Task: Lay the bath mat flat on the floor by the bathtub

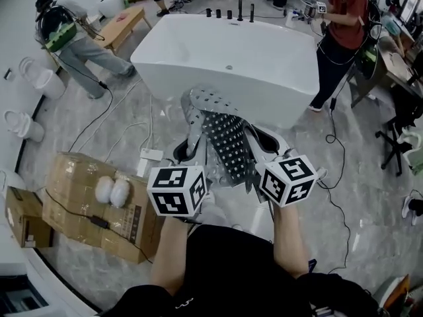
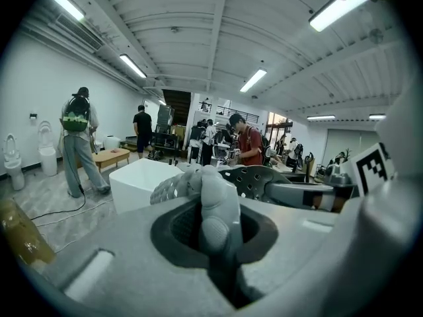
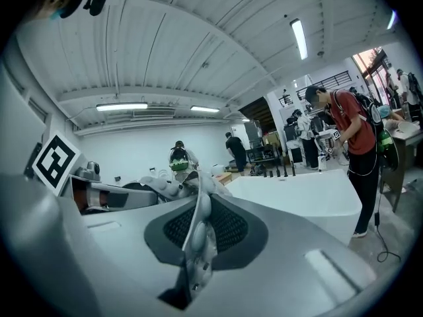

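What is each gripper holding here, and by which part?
Both are shut on the bath mat: the left gripper pinches a bunched fold, the right gripper a thin edge.

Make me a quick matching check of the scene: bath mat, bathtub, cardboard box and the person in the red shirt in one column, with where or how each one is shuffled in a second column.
1. bath mat
2. bathtub
3. cardboard box
4. person in red shirt

A. on the floor at the left
B. standing at the tub's right end
C. crumpled, pinched by the left gripper and the right gripper
D. white, straight ahead

Pairs: 1-C, 2-D, 3-A, 4-B
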The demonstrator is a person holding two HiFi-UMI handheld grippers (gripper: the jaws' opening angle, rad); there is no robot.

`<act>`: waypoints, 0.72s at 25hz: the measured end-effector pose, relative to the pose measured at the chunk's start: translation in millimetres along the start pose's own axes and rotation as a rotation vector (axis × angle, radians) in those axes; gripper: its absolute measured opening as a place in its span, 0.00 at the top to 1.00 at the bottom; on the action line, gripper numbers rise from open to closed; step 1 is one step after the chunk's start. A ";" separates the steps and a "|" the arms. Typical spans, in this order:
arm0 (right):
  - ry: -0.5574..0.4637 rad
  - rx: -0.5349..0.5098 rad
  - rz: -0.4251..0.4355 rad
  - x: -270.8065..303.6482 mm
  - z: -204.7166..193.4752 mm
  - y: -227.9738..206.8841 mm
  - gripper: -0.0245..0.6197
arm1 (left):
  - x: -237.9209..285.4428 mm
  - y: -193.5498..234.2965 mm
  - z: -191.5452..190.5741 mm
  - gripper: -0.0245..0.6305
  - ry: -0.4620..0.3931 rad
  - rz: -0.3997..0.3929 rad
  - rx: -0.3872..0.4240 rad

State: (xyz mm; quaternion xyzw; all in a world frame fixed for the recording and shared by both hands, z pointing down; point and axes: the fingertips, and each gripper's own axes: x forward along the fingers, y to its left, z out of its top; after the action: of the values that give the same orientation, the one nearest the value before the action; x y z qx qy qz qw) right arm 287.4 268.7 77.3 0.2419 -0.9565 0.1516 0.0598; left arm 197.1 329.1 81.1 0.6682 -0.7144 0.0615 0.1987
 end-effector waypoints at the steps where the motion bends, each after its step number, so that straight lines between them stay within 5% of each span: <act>1: 0.003 0.003 -0.002 7.8 -0.3 0.6 0.93 | 3.6 7.2 0.4 0.92 0.006 -0.002 -0.004; 18: -0.062 -0.001 -0.117 118.7 54.8 -3.0 0.93 | 66.7 111.9 51.8 0.91 0.005 -0.083 -0.047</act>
State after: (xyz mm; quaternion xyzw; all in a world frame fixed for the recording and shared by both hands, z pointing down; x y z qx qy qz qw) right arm 182.7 195.9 48.5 0.3021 -0.9421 0.1399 0.0390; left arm 75.2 259.8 78.1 0.6922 -0.6869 0.0379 0.2183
